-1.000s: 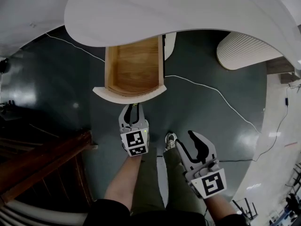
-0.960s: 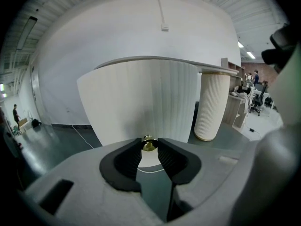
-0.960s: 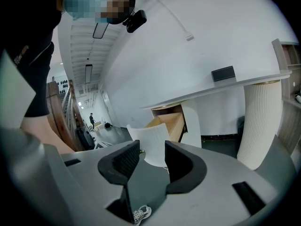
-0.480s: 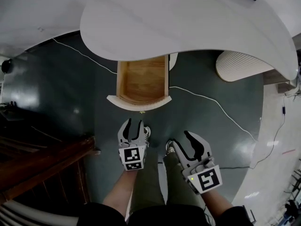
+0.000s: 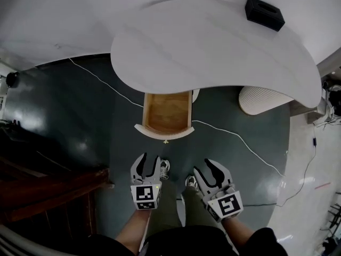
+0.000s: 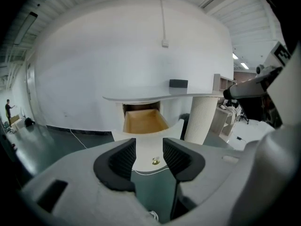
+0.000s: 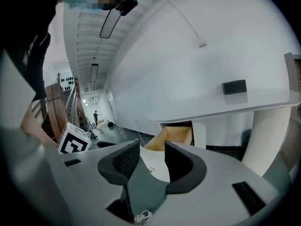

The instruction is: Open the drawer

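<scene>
The drawer (image 5: 167,112) stands pulled out from under the white curved table top (image 5: 213,47), showing its bare wooden inside. A small brass knob (image 5: 165,141) sits on its curved white front. My left gripper (image 5: 146,165) hangs well short of the knob; its jaws have just been opening, with nothing between them. In the left gripper view the drawer (image 6: 145,120) and knob (image 6: 155,161) show beyond the left gripper (image 6: 149,159). My right gripper (image 5: 211,172) is open and empty, to the right of the left one. The right gripper view looks over the right gripper (image 7: 152,161) to the drawer (image 7: 175,134).
A black box (image 5: 264,12) rests on the table top. A ribbed white column (image 5: 262,100) carries the table at the right. A white cable (image 5: 242,139) trails over the dark floor. Dark wooden rails (image 5: 48,188) stand at the left. The person's shoes (image 5: 164,168) show below the drawer.
My left gripper has drawn back from the drawer front and opened wider. Both grippers and the camera have risen, so the drawer looks smaller. The drawer has stayed pulled out.
</scene>
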A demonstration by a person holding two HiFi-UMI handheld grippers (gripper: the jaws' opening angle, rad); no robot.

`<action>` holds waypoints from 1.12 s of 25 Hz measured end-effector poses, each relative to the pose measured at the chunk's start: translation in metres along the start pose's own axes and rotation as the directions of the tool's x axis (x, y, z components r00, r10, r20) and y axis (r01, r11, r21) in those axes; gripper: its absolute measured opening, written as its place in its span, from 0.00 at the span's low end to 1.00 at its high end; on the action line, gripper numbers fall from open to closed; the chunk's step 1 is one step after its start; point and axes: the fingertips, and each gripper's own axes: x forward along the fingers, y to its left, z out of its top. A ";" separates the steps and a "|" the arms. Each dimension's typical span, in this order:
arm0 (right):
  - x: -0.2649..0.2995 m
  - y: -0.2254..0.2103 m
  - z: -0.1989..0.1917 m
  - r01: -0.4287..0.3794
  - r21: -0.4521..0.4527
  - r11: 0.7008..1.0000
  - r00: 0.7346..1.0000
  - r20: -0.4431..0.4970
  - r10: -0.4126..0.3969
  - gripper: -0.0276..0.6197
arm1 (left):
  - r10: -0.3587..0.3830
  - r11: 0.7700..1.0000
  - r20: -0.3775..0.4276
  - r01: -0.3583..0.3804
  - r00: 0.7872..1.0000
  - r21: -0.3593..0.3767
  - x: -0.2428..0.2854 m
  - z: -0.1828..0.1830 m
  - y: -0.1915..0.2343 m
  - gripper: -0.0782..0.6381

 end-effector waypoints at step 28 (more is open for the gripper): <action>-0.045 0.048 0.124 0.134 -0.088 0.987 0.978 0.174 -0.117 0.23 | -0.198 0.973 0.181 0.171 0.963 0.156 -0.120 0.168 -0.006 0.25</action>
